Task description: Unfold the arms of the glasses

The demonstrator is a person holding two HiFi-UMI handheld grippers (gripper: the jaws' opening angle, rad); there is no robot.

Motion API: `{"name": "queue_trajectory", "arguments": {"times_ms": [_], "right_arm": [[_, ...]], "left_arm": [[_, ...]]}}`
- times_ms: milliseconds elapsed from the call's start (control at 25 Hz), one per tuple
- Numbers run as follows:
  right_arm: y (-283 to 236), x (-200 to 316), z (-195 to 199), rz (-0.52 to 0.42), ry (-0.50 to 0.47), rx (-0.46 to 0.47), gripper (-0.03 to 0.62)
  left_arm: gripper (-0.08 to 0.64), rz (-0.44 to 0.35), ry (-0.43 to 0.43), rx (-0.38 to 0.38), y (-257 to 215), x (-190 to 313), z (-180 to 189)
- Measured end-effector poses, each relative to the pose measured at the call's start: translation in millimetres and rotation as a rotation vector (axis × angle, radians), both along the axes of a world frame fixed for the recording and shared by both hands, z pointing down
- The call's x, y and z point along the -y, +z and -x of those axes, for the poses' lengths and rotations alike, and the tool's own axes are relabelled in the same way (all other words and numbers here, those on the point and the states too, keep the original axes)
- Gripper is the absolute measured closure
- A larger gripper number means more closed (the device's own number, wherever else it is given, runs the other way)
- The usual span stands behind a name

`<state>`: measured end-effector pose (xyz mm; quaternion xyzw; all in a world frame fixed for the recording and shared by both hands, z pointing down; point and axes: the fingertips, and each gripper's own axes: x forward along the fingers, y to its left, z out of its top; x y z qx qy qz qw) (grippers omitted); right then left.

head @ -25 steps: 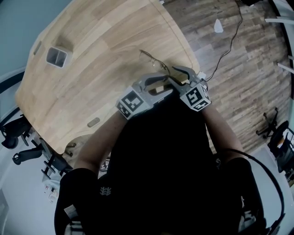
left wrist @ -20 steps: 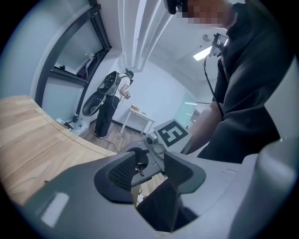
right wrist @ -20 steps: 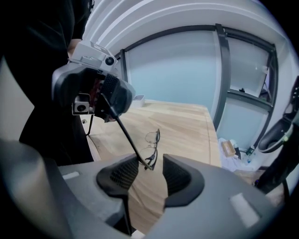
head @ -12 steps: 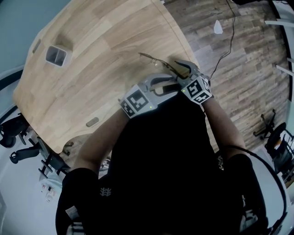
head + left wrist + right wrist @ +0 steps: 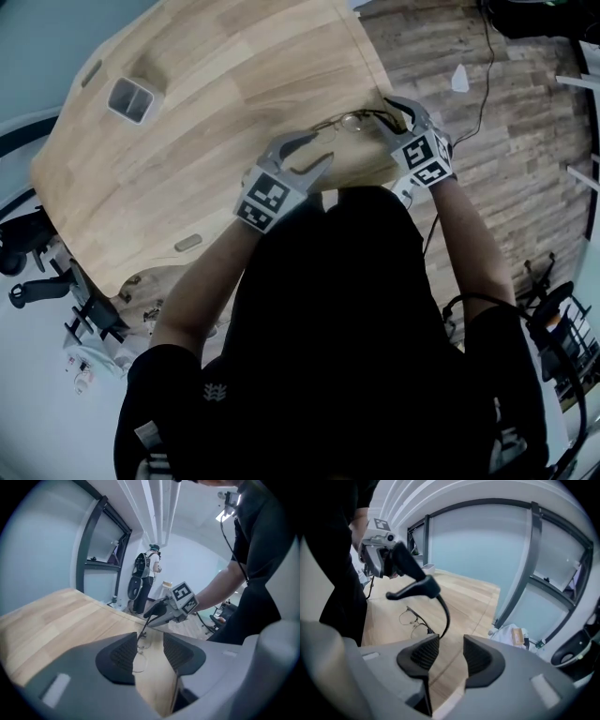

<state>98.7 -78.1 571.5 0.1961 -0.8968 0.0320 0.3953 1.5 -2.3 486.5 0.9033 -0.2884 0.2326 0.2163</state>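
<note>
Glasses, thin wire-rimmed, lie flat; right gripper and left gripper gape empty, left jaws just narrowed.

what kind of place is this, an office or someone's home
Most likely an office or lab workspace: a large light wooden table, wheeled office chairs beside it, and dark-framed glass partitions along the wall. The floor is wood plank.

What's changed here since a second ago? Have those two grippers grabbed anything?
Both grippers have reached forward and spread apart: the left gripper now sits left of the glasses, the right gripper to their right. The left gripper's jaws have just been closing a little, on nothing; the glasses only show beyond their gap. Unchanged: the glasses lie on the wooden table, and the right gripper is open.
</note>
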Motion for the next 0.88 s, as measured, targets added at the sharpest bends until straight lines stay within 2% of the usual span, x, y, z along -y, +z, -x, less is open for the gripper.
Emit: {"name": "queue_trajectory", "arguments": {"times_ms": [160, 280, 360, 520, 760, 880], "right_arm": [[7, -5, -6, 0.068, 0.139, 0.053, 0.44], [11, -27, -22, 0.17, 0.26, 0.101, 0.44], [13, -45, -30, 0.214, 0.304, 0.116, 0.44], [19, -71, -34, 0.243, 0.303, 0.104, 0.44], [19, -75, -28, 0.266, 0.357, 0.146, 0.44], [11, -65, -25, 0.27, 0.396, 0.191, 0.44]], "left_arm": [[0.393, -0.005, -0.083, 0.078, 23, 21, 8], [0.403, 0.013, -0.092, 0.13, 46, 35, 4], [0.405, 0.031, -0.055, 0.184, 64, 39, -1], [0.428, 0.081, 0.04, 0.242, 92, 37, -14], [0.462, 0.119, 0.105, 0.271, 116, 35, -20], [0.525, 0.107, 0.123, 0.259, 118, 35, -23]]}}
